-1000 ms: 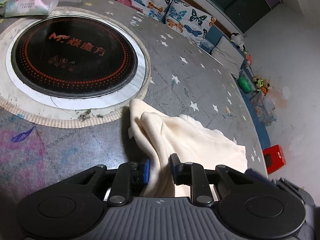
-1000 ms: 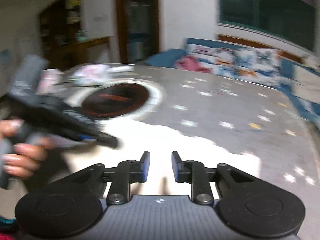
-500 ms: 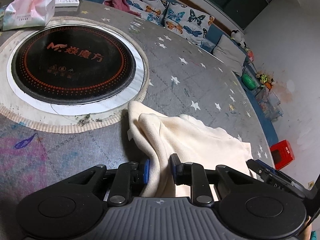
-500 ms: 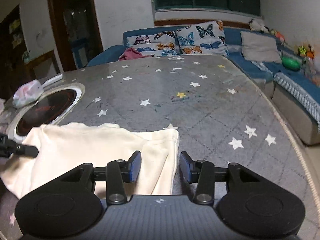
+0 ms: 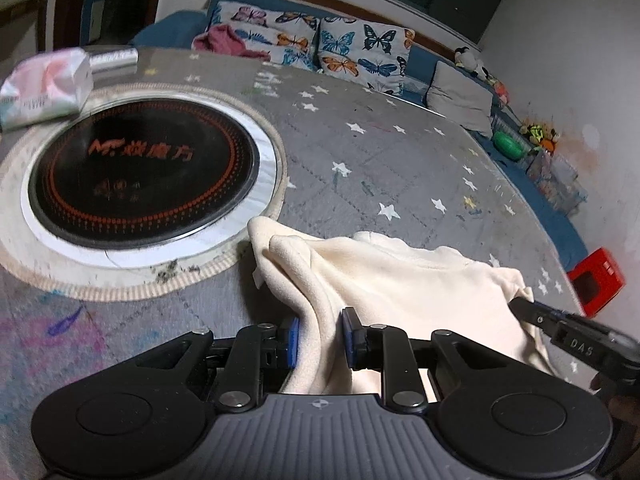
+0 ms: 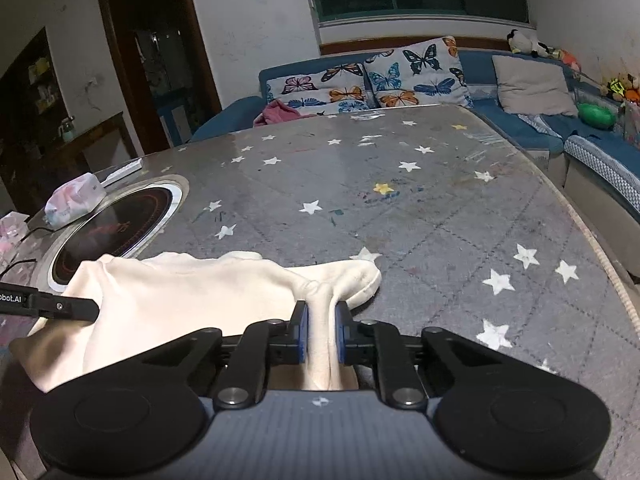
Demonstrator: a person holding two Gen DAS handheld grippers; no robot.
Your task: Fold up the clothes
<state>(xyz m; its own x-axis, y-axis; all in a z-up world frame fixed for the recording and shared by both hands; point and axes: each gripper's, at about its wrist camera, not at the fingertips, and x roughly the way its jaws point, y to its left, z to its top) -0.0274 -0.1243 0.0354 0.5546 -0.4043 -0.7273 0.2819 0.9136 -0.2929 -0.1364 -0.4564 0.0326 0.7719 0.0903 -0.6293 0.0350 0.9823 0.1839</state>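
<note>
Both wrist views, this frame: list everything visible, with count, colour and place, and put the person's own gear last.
cream garment: 1, cream, near table edge, bunched, held at both ends
table: 1, grey with white stars, fills both views
induction cooktop: 1, black with orange ring, set into table, beyond and left of the garment
tissue pack: 1, white and pink, far side of cooktop
butterfly cushions: 2, white with coloured butterflies, on blue sofa behind table
grey cushion: 1, sofa, right of the butterfly cushions
red box: 1, floor at right
left gripper: 1, black, shut on cream garment
right gripper: 1, black, shut on cream garment
</note>
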